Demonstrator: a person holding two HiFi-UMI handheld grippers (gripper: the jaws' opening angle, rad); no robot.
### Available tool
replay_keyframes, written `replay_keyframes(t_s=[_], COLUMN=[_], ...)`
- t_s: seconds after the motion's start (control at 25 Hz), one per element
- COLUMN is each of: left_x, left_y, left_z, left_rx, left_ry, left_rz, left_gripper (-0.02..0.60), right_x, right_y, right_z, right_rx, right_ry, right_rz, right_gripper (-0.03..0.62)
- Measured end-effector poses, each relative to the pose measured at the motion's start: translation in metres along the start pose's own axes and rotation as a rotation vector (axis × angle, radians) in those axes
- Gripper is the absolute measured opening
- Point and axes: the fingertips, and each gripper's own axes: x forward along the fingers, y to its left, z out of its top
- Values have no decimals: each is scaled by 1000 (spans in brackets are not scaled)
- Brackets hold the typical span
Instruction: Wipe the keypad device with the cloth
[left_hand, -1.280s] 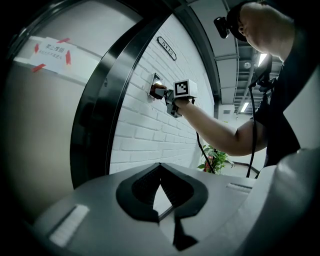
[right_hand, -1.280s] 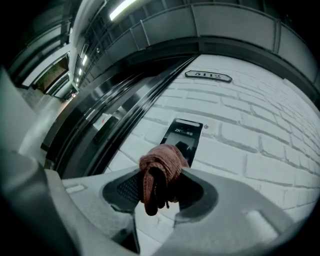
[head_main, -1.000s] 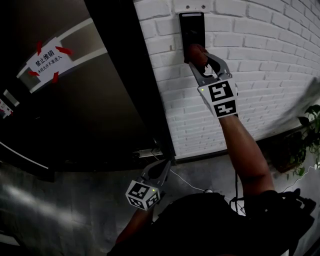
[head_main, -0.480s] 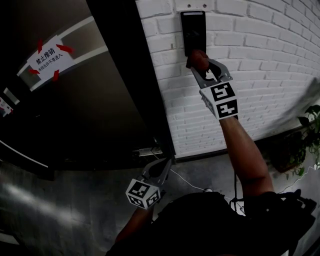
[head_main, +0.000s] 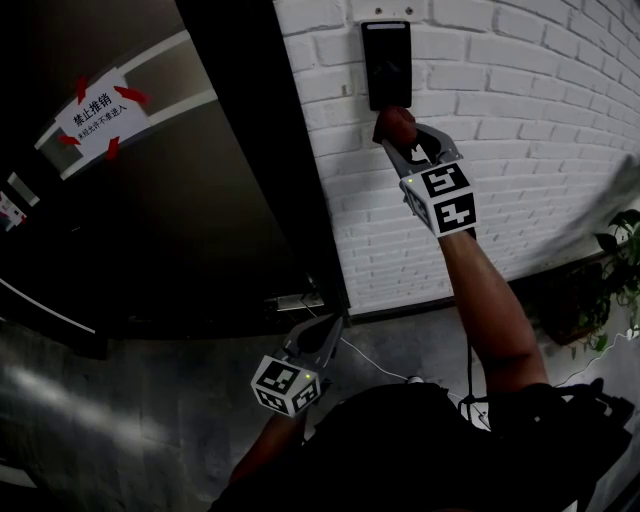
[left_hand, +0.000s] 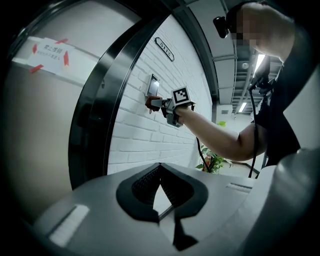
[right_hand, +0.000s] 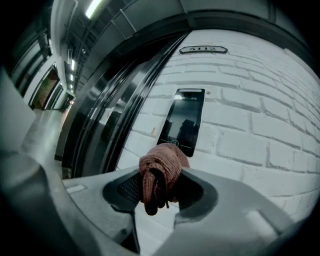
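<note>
A black keypad device (head_main: 386, 62) is fixed to the white brick wall (head_main: 520, 130); in the right gripper view the keypad device (right_hand: 185, 120) shows a dark glossy face. My right gripper (head_main: 403, 135) is shut on a bunched reddish-brown cloth (head_main: 395, 120), held against the wall just under the device's lower edge. In the right gripper view the cloth (right_hand: 160, 170) bulges out of the right gripper (right_hand: 160, 187) and covers the device's bottom corner. My left gripper (head_main: 327, 333) hangs low near the floor, shut and holding nothing; in its own view the left gripper (left_hand: 160, 167) points at the wall.
A dark metal door (head_main: 170, 220) with a taped white notice (head_main: 95, 108) stands left of the brick wall. A potted plant (head_main: 612, 270) sits at the right edge. A white cable (head_main: 372, 366) lies on the floor. A small number plate (right_hand: 202, 49) hangs above the device.
My right gripper has slid down with the cloth, from over the device's lower part to just beneath it. The left gripper has hardly moved.
</note>
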Motion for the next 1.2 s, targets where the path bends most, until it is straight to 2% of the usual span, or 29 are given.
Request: replay_keyframes(t_s=[0.36,0.68,0.84,1.0,1.2], left_x=[-1,-1,-3,-5,-8], left_y=[-5,-5,-1,1,3], left_z=[1,1,-1,0,1], left_rx=[1,-2,-3,-5,-9], left_ry=[-2,-2,-2,-6,-12], left_rz=[-8,-4,5,11,24], left_gripper=[17,17,17,17,17], right_x=[2,-10,-27,-39,-36], right_y=[0,5,7,-5,-30], right_z=[-21,-2,43,97,147], right_rx=[45,31,-16,-86,-120], right_ry=[69,25,-94,-232,-304], right_rz=[34,40,27,-29,-72], right_gripper=[146,146,146,146,146])
